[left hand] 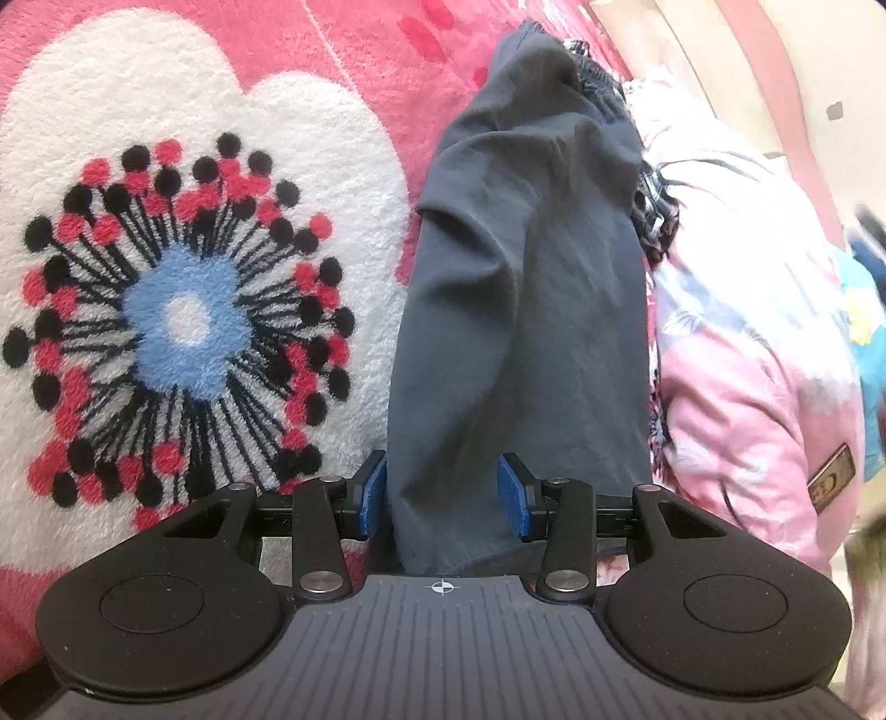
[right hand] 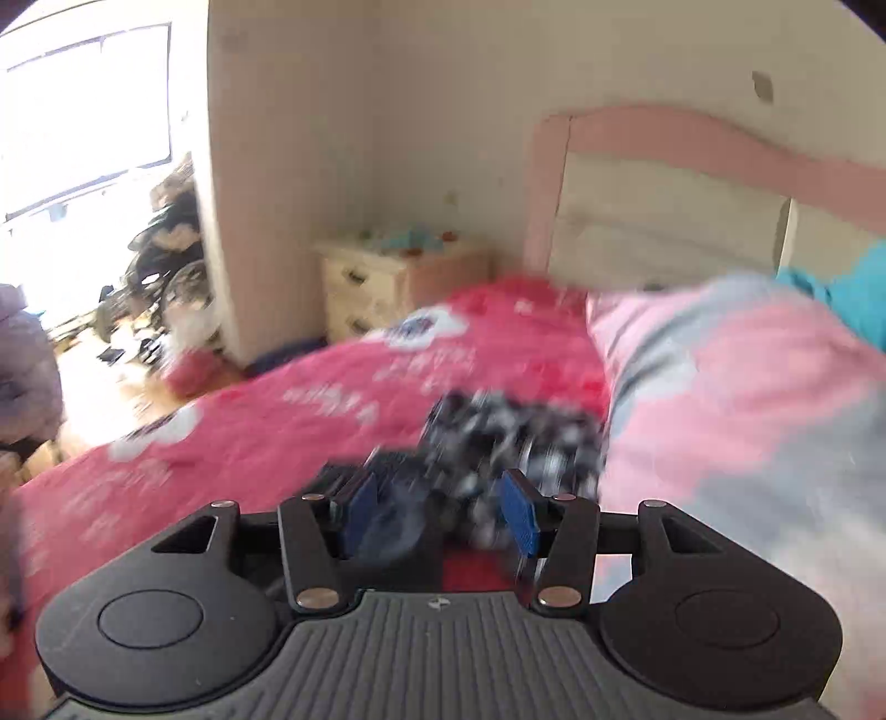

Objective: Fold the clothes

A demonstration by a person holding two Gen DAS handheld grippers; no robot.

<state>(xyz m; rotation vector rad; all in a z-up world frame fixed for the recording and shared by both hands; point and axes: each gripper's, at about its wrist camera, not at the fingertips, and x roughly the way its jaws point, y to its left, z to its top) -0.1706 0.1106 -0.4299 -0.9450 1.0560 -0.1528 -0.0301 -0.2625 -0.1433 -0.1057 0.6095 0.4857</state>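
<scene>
Fingers of the left gripper [left hand: 447,501] stand spread around a folded dark grey garment [left hand: 520,310] on the pink flowered bed blanket [left hand: 343,50], while the right gripper [right hand: 440,515] gapes wide over blurred black-and-white cloth [right hand: 515,437].

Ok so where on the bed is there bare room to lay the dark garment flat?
Free: the blanket left of the dark garment, across the big white flower. Crowded: the right side, where the black-and-white patterned cloth and pink clothing pile against it.
</scene>
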